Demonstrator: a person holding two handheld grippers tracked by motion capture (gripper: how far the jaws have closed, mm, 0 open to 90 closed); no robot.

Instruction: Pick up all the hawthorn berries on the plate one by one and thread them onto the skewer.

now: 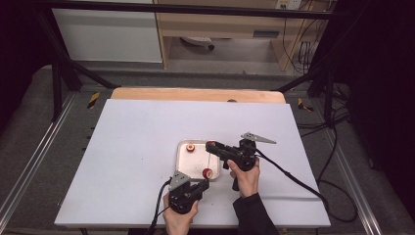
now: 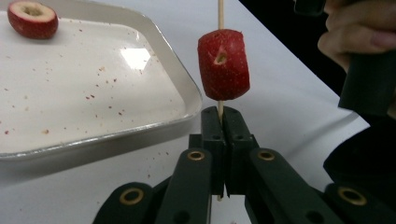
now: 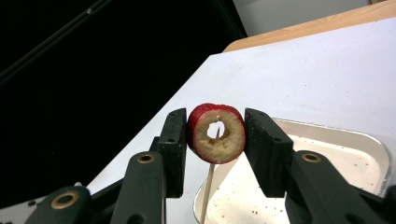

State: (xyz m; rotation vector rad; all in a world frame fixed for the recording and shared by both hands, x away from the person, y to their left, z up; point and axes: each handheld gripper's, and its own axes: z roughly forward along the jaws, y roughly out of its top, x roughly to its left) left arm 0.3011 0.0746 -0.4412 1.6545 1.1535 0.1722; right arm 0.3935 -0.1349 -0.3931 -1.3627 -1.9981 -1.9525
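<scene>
While the left gripper (image 1: 204,185), nearest, clamps its jaws on a thin wooden skewer (image 2: 220,14) bearing one red fruit ring (image 2: 223,64), the right gripper (image 1: 211,145) beyond pinches another ring (image 3: 216,133) at the skewer's top, over the tray (image 1: 182,164); a third (image 1: 191,148) lies far-left inside.

The skewer (image 2: 220,14) ran off the top edge of the left gripper view, its tip unseen. The tray (image 2: 177,65) was cut by the left edge there. In the right gripper view, the tray's near side fell below the bottom edge.
</scene>
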